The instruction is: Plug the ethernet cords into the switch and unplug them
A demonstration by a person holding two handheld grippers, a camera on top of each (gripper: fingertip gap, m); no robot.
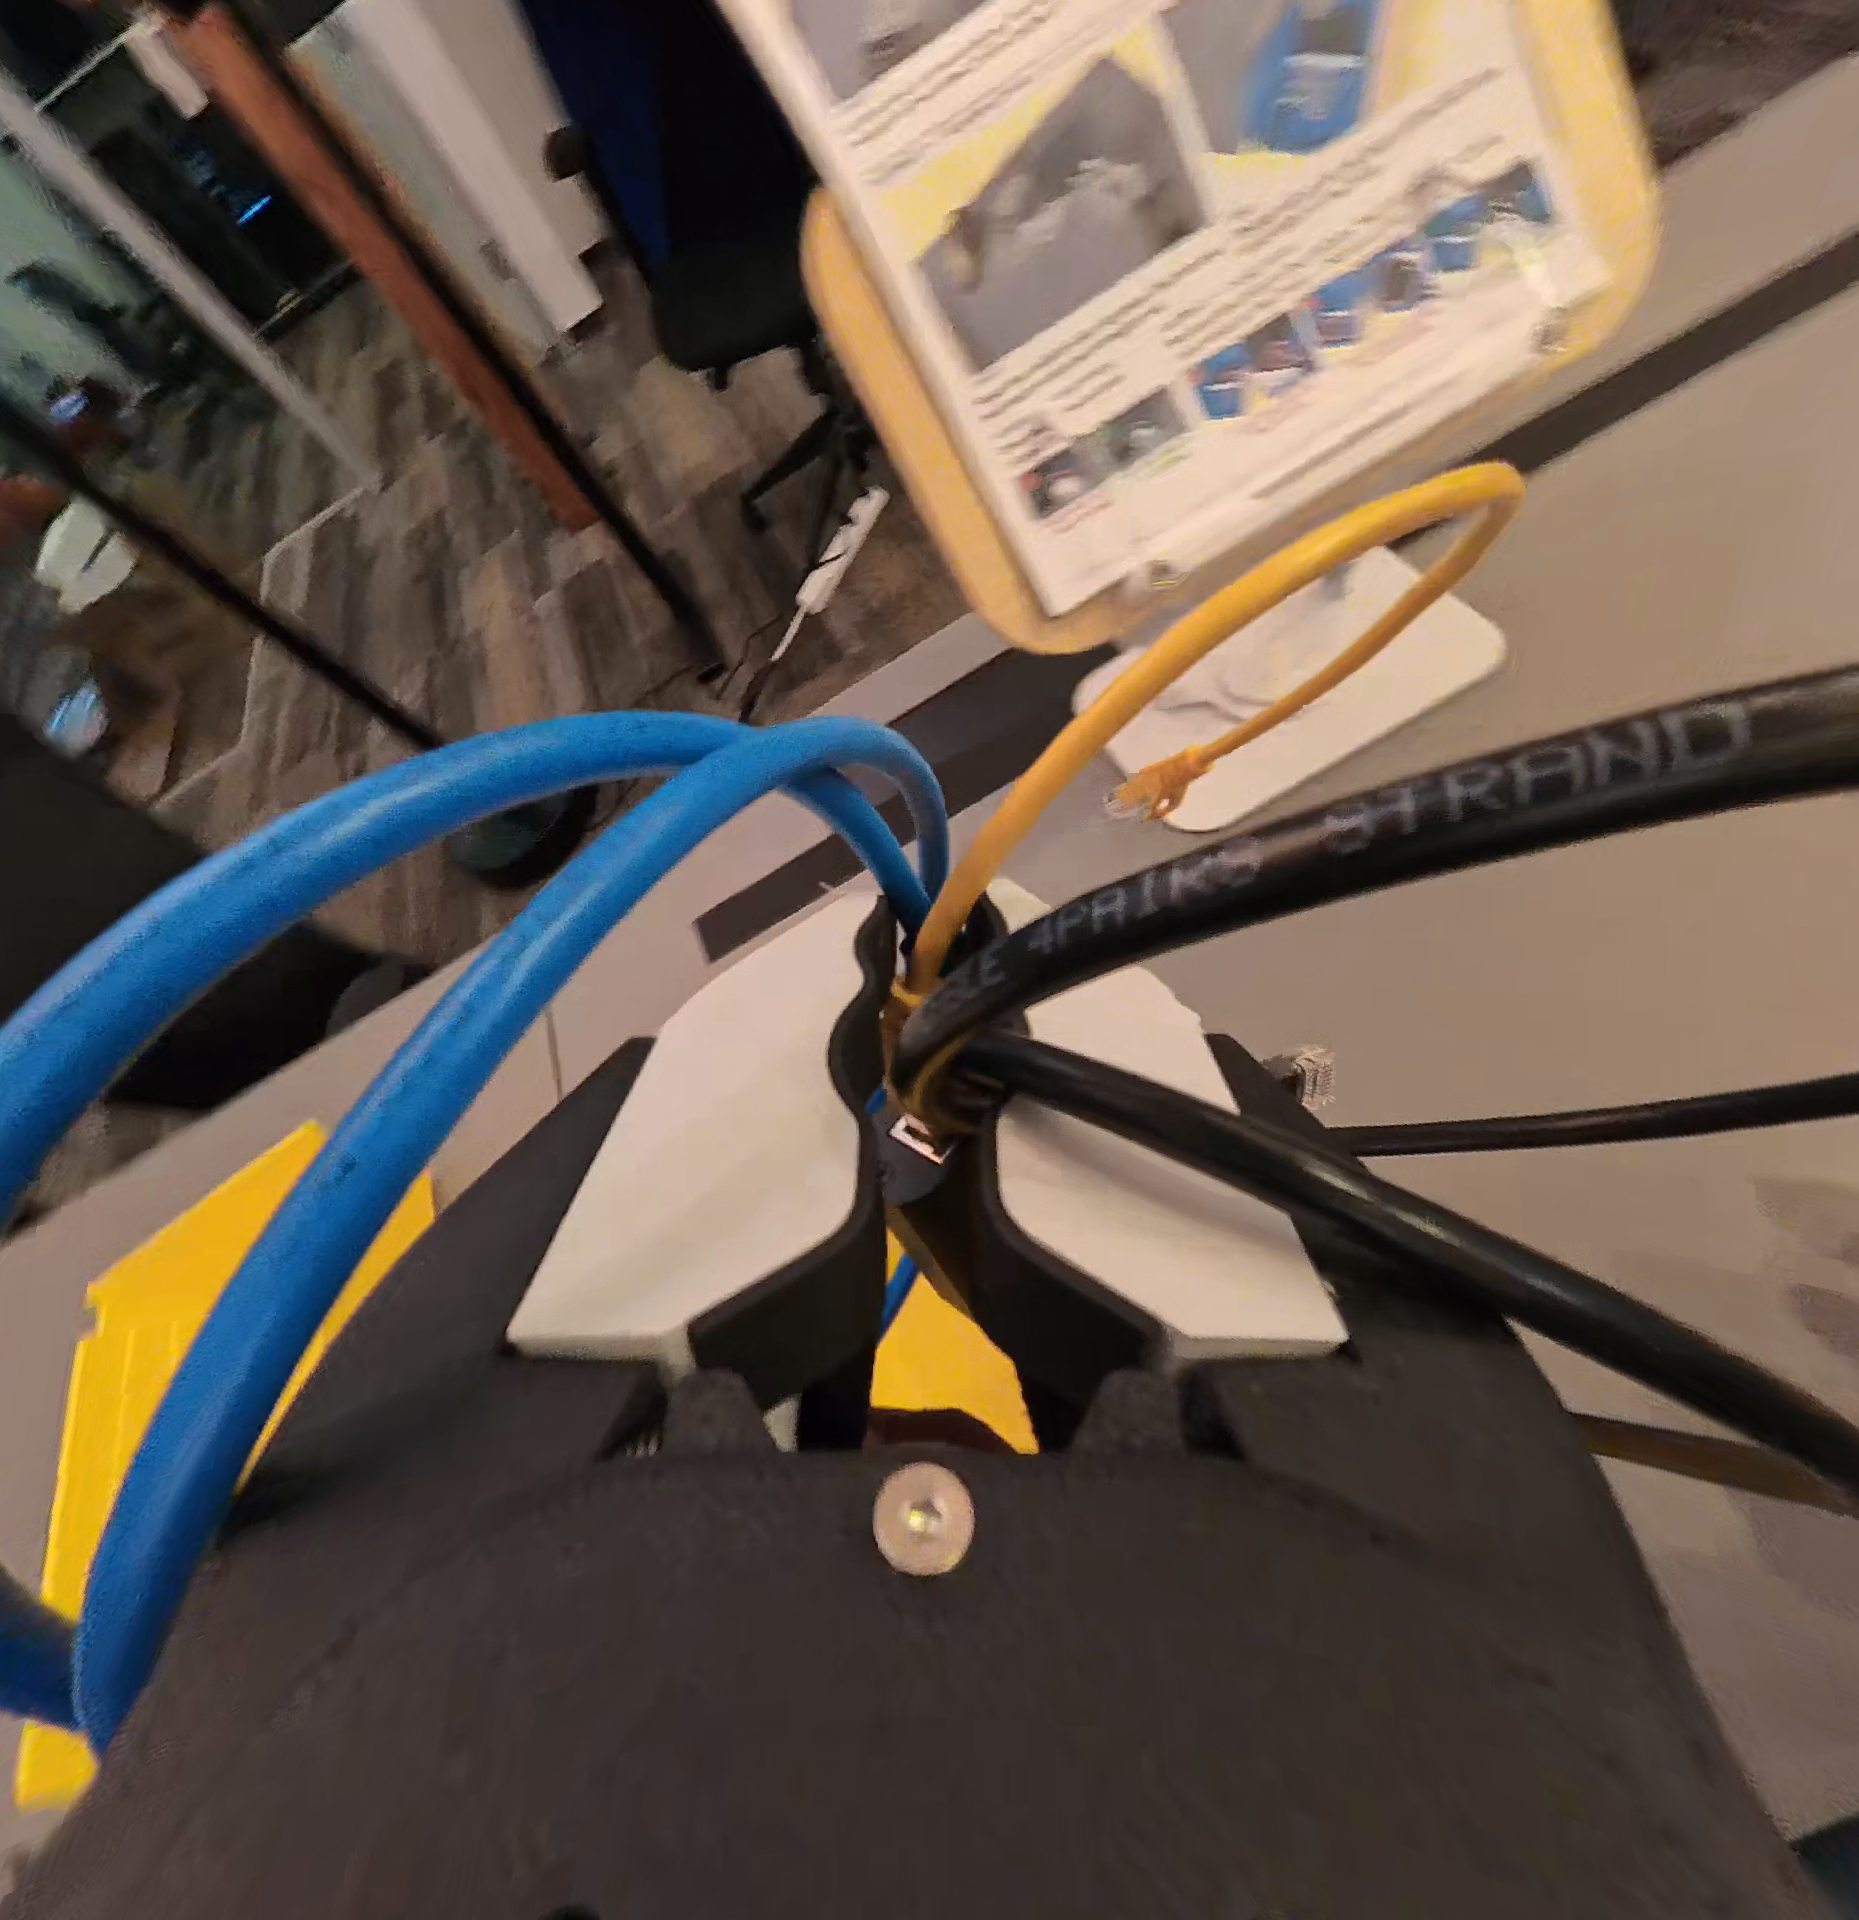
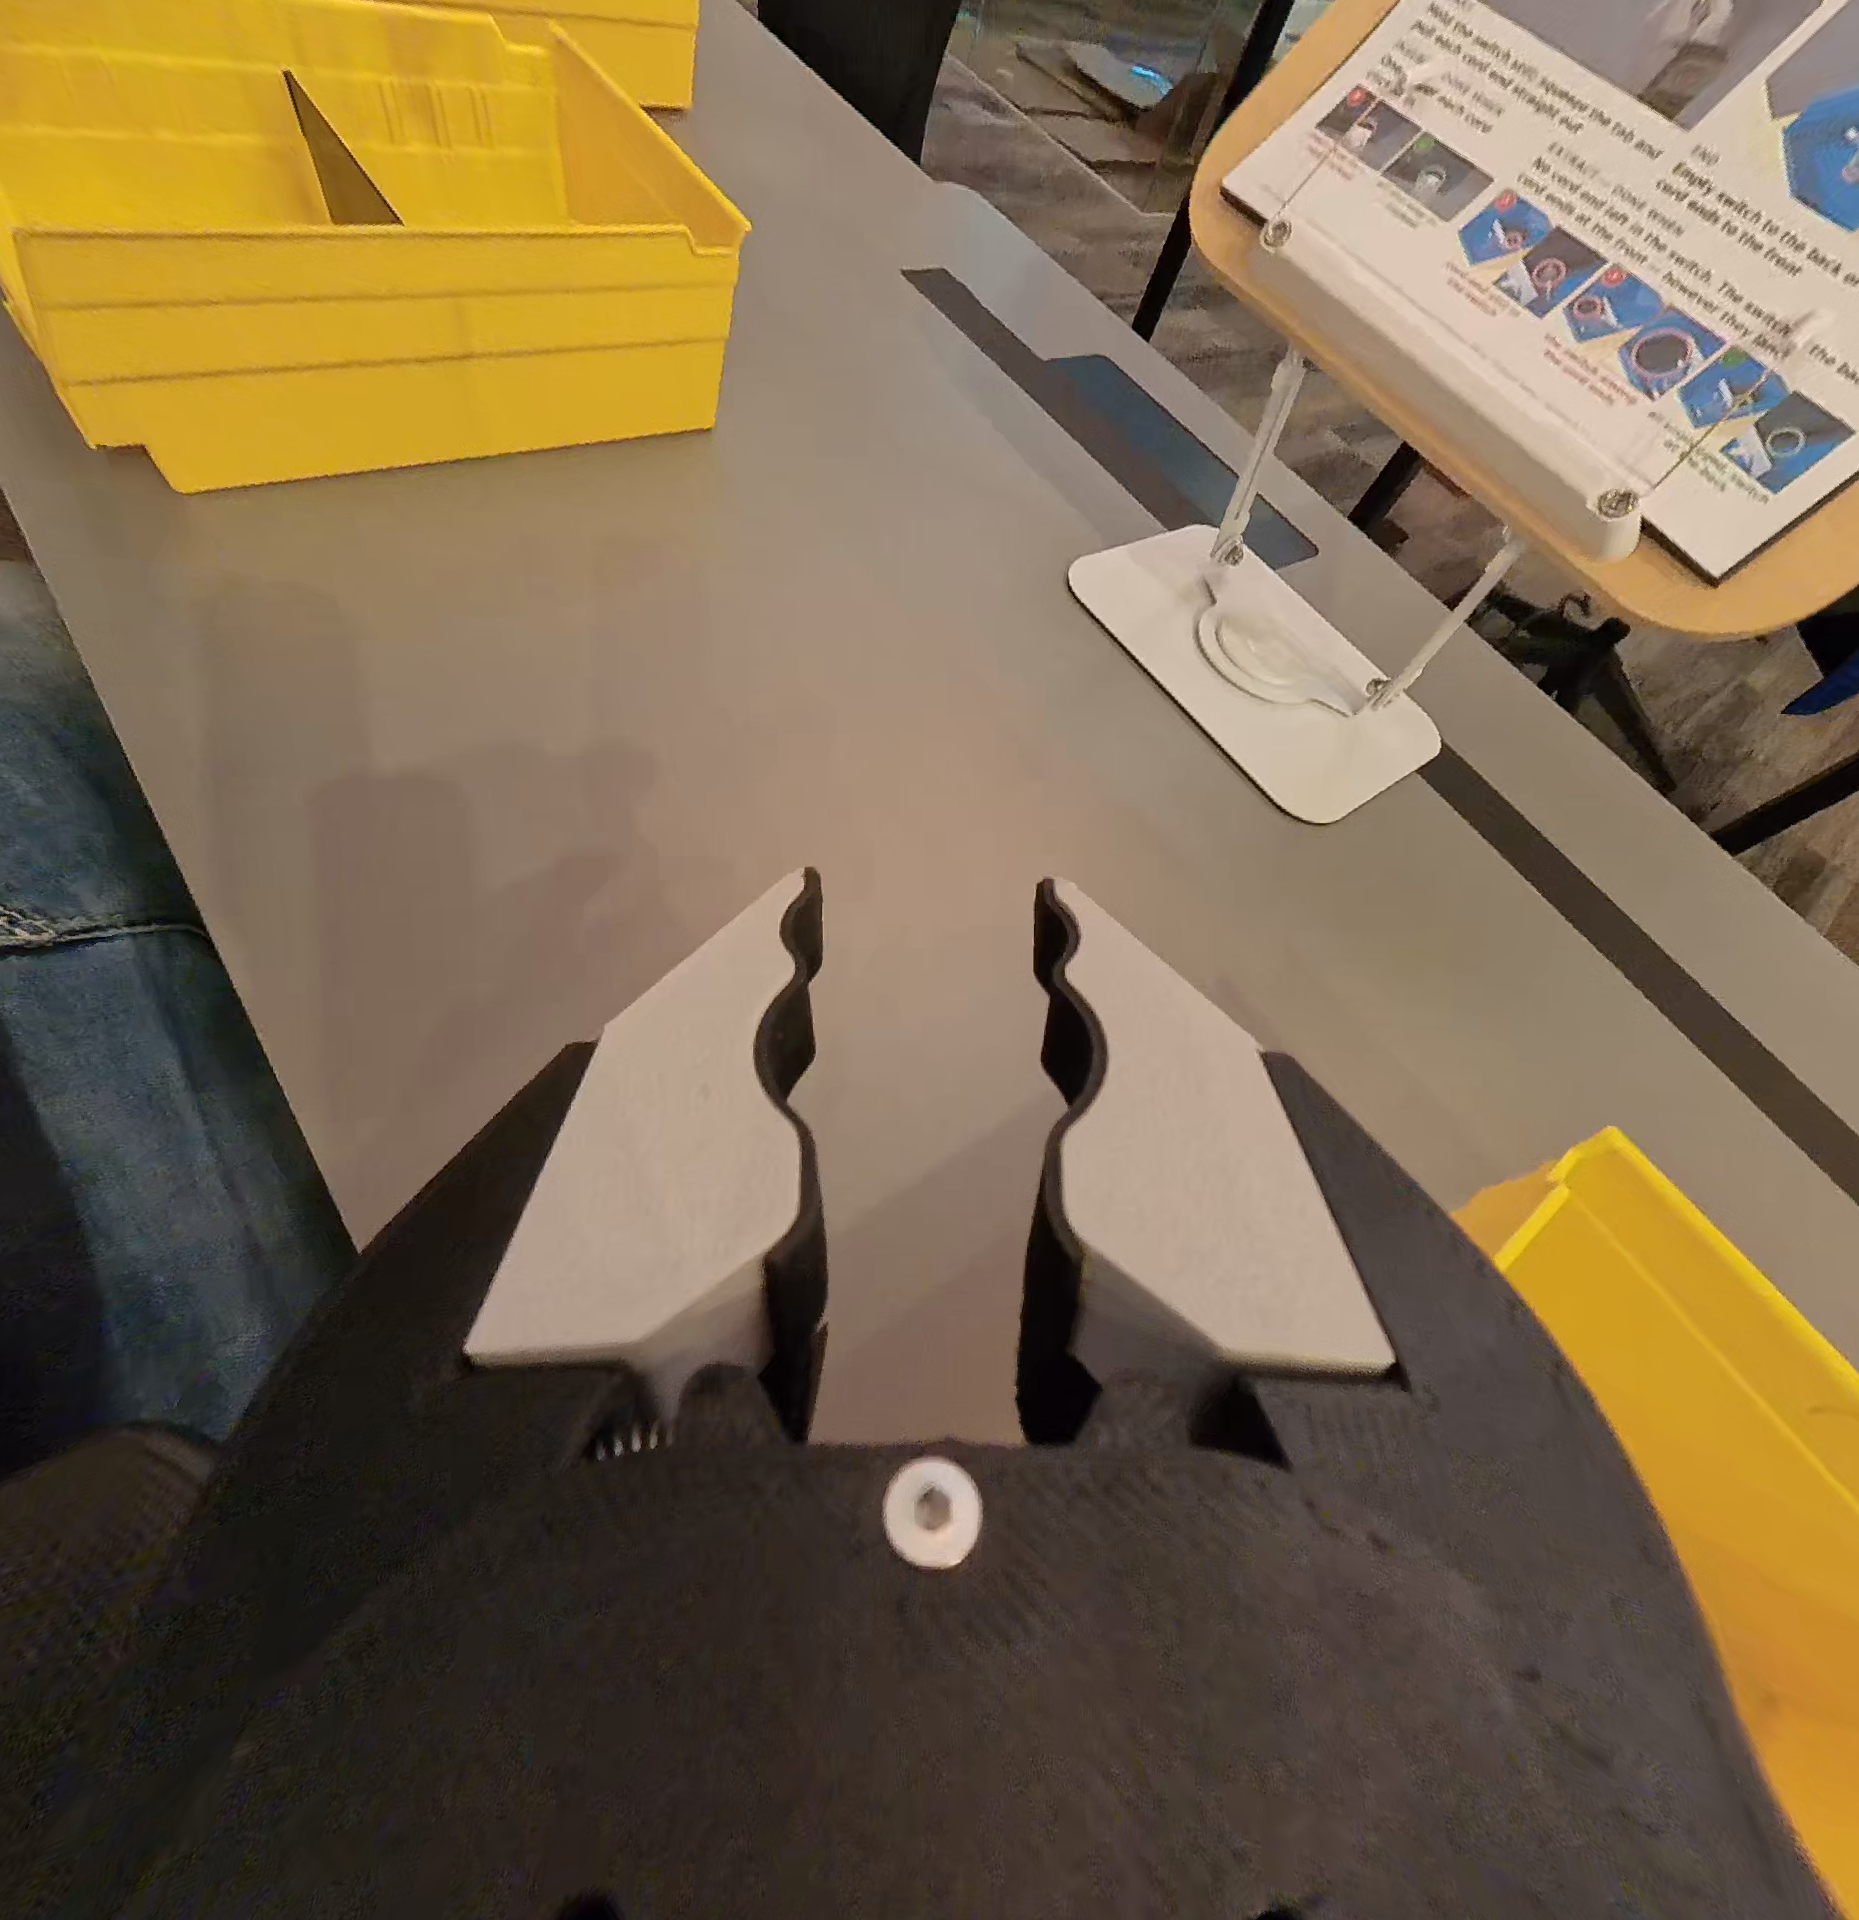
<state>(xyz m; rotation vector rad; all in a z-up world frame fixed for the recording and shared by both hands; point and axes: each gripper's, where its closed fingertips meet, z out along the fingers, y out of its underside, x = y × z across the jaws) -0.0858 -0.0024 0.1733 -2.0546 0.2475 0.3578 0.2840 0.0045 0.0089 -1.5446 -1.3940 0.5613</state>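
My left gripper (image 1: 930, 940) is shut on a bundle of ethernet cords and holds it above the grey table (image 1: 1527, 987). From the jaws a blue cord (image 1: 385, 914) loops out to the left. A thin yellow cord (image 1: 1268, 582) arcs up and right, and its plug (image 1: 1153, 795) hangs free. Thick black cords (image 1: 1424, 810) run off to the right. A clear plug (image 1: 1309, 1075) shows past the right finger. My right gripper (image 2: 930, 883) is open and empty, low over bare table (image 2: 696, 675). No switch shows in either view.
A stack of yellow bins (image 2: 385, 312) stands at the table's far left, and another yellow bin (image 2: 1683, 1403) is close on my right. A yellow bin (image 1: 177, 1351) lies below the left gripper. An instruction sheet on a white stand (image 2: 1257, 675) sits by the table's right edge. Tip to tip, the grippers are about 40 cm apart.
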